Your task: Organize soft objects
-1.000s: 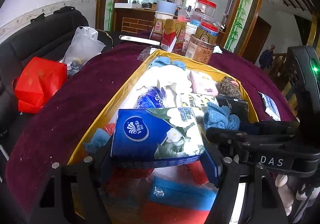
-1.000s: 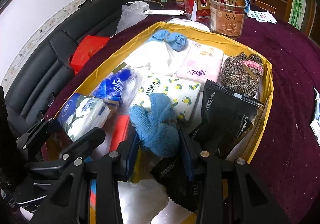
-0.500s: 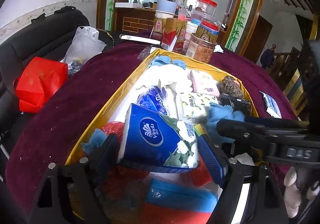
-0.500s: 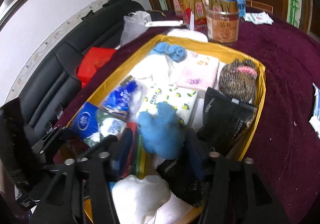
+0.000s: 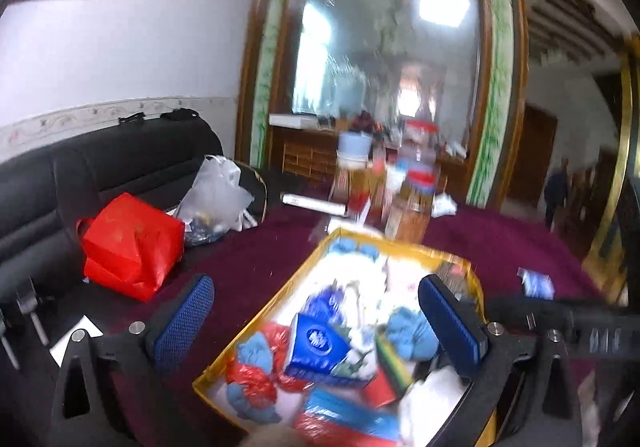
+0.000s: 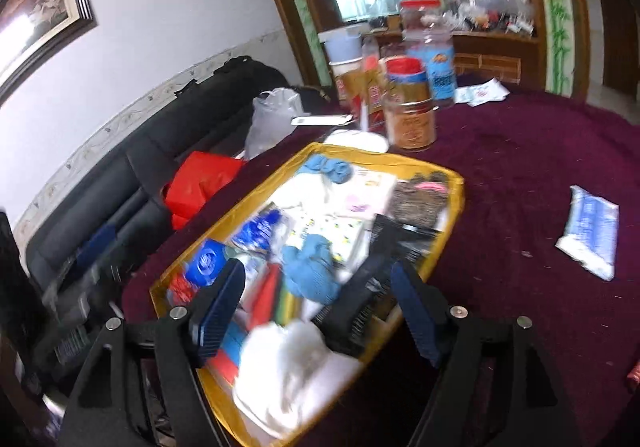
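Note:
A yellow-rimmed box [image 5: 280,299] [image 6: 454,215] on the maroon table holds several soft things. A blue Vinda tissue pack [image 5: 316,343] [image 6: 208,263] lies near its front left. A blue knitted glove [image 5: 412,331] [image 6: 312,267] lies in the middle. A white cloth [image 6: 292,363] lies at the front. My left gripper [image 5: 320,327] is open and empty, raised above the box. My right gripper [image 6: 316,307] is open and empty, raised above the box front. Both views are blurred.
Jars and drink cartons [image 6: 408,111] stand behind the box. A red bag [image 5: 128,243] and a clear plastic bag [image 5: 216,199] sit on the left by a black sofa [image 5: 80,175]. A blue-white packet [image 6: 592,231] lies on the table at right.
My left gripper has let go of the tissue pack, my right of the blue glove. Both have opened wide and lifted up and back from the box.

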Motion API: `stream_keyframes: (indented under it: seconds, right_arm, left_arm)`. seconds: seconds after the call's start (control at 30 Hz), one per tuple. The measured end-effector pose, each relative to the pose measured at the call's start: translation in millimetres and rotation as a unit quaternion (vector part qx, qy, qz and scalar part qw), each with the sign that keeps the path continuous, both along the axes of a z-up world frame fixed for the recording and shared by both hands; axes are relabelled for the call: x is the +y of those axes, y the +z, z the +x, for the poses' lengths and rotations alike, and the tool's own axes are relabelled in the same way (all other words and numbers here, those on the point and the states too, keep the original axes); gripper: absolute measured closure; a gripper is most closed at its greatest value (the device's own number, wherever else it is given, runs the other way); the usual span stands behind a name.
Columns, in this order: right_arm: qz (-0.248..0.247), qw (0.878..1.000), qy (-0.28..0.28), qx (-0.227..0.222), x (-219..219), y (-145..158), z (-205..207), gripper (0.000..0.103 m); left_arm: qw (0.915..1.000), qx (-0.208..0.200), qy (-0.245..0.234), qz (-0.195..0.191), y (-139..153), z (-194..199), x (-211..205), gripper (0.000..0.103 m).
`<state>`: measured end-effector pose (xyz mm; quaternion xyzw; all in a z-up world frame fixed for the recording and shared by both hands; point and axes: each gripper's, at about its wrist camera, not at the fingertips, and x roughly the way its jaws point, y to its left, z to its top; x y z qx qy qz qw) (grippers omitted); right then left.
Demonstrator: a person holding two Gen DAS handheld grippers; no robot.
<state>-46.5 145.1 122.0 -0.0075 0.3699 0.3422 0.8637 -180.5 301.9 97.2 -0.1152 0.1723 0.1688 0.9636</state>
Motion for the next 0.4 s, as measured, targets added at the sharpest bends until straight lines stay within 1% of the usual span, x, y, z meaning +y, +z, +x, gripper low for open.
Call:
stream_keyframes:
  seconds: [0.1,0.13,0.27,0.33,0.4]
  right_arm:
    - [-0.022,1.0,0.004,-0.012,-13.7,-5.2,-16.4,0.028]
    - [-0.035,0.999,0.006,-0.017,-18.0,-8.6,-23.5,0.028]
    - [-0.07,0.997,0.018,-0.033,-31.2,-21.5,-44.1,0.028]
    - [-0.081,0.996,0.021,-0.037,-41.3,-25.6,-52.1,0.028]
    - [-0.082,0.996,0.015,-0.039,-54.0,-25.6,-56.6,0.028]
  left_arm:
    - [0.9985,0.033,-0.029,-0.035,2.8,7.5,-2.1,0.0]
    - [0.9986,0.035,-0.025,-0.031,3.9,7.0,-5.6,0.0]
    - [0.9994,0.033,-0.01,0.004,15.1,-1.0,-33.3,0.0]
    - [0.9985,0.047,-0.013,0.023,21.4,1.2,-49.9,0.0]
    - [0.9977,0.051,-0.024,0.037,25.7,3.1,-67.2,0.0]
